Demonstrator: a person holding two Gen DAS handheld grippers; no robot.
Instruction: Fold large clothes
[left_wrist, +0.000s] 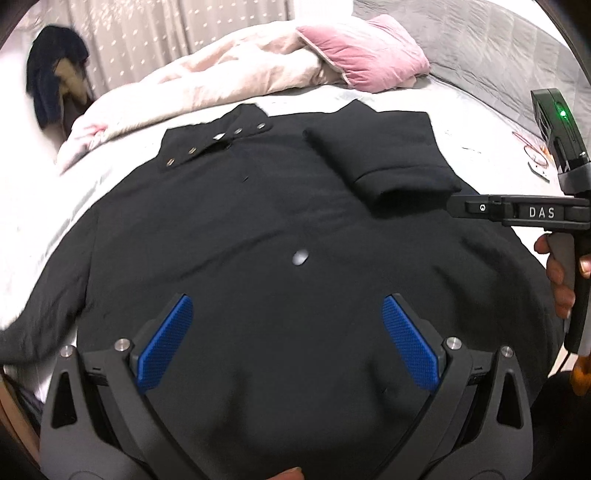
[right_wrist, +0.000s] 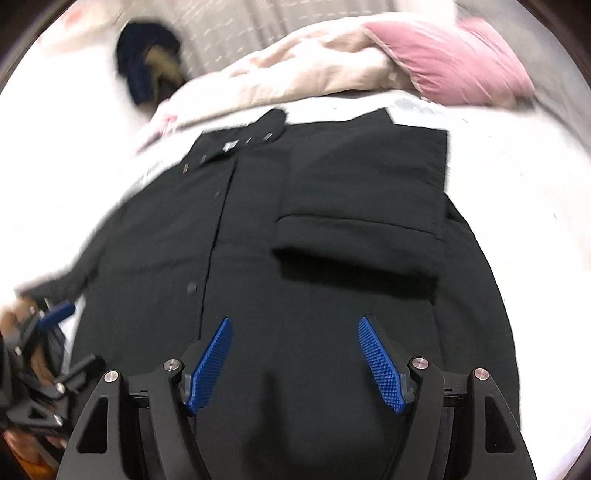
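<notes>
A large black coat (left_wrist: 229, 229) lies flat on the white bed, collar and snap buttons at the far end. Its right sleeve (left_wrist: 384, 162) is folded across the chest; it also shows in the right wrist view (right_wrist: 362, 218). The left sleeve (left_wrist: 40, 325) still stretches out to the left. My left gripper (left_wrist: 288, 328) is open and empty above the coat's lower part. My right gripper (right_wrist: 293, 350) is open and empty above the coat (right_wrist: 236, 258). It shows in the left wrist view at the right edge (left_wrist: 517, 212); the left gripper shows at the right wrist view's lower left (right_wrist: 48, 332).
A pink pillow (left_wrist: 364, 51) and a rumpled cream duvet (left_wrist: 207, 81) lie at the far end of the bed. A dark fur-trimmed garment (left_wrist: 59, 85) hangs at the far left. White sheet (right_wrist: 528, 184) borders the coat on the right.
</notes>
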